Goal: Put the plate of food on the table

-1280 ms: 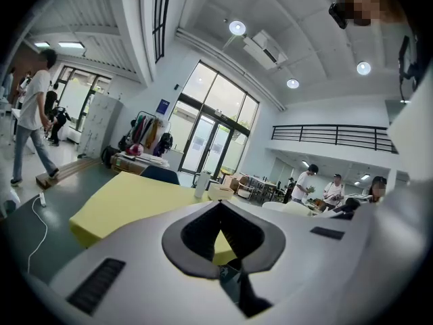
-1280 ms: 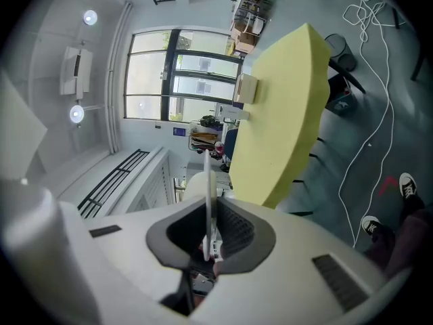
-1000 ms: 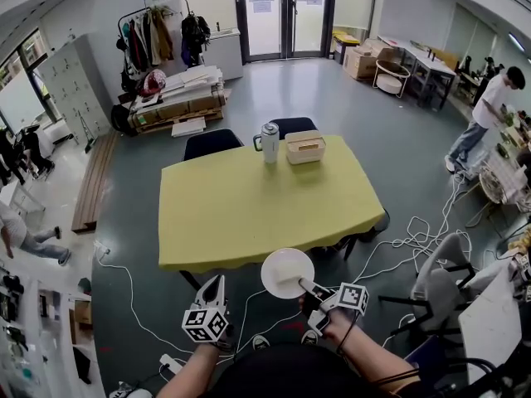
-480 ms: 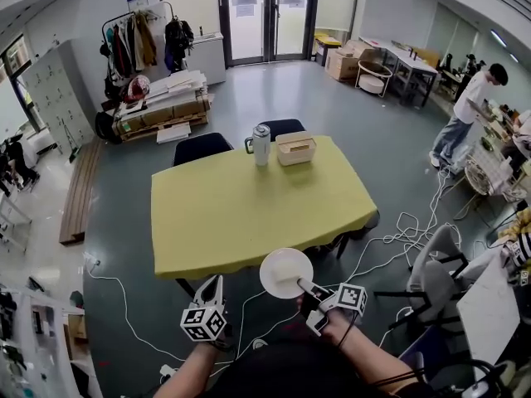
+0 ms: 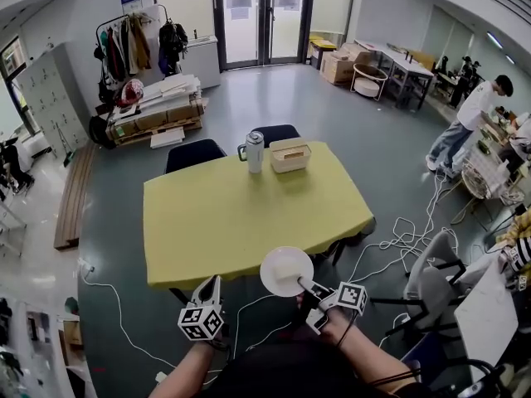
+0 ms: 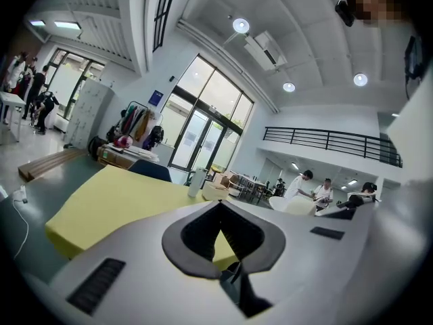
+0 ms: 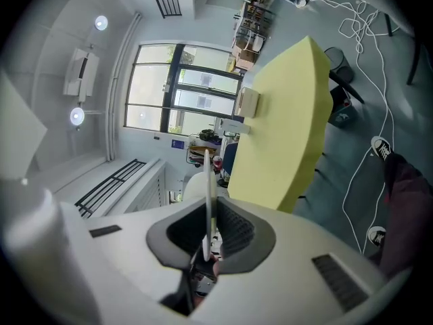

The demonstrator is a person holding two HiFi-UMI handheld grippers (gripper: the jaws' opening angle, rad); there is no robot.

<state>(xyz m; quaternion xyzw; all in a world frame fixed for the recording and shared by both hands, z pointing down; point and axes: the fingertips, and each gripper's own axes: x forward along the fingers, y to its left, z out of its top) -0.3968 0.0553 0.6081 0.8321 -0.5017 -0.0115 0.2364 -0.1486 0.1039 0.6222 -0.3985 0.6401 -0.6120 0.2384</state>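
A white plate carrying a pale piece of food hangs level just short of the near edge of the yellow table. My right gripper is shut on the plate's near rim. In the right gripper view the plate shows edge-on, pinched between the pads of my right gripper. To the left, over the floor, my left gripper is shut with nothing in it. In the left gripper view the tips of my left gripper meet, and the plate shows to the right.
A steel mug and a beige box stand at the table's far edge, with two dark chairs behind. White cables trail over the floor at right. A grey chair is close on my right. A person stands far right.
The table has slid left and nearer in the head view as the view advanced. The plate stays held in my right gripper in the same spot of the frame.
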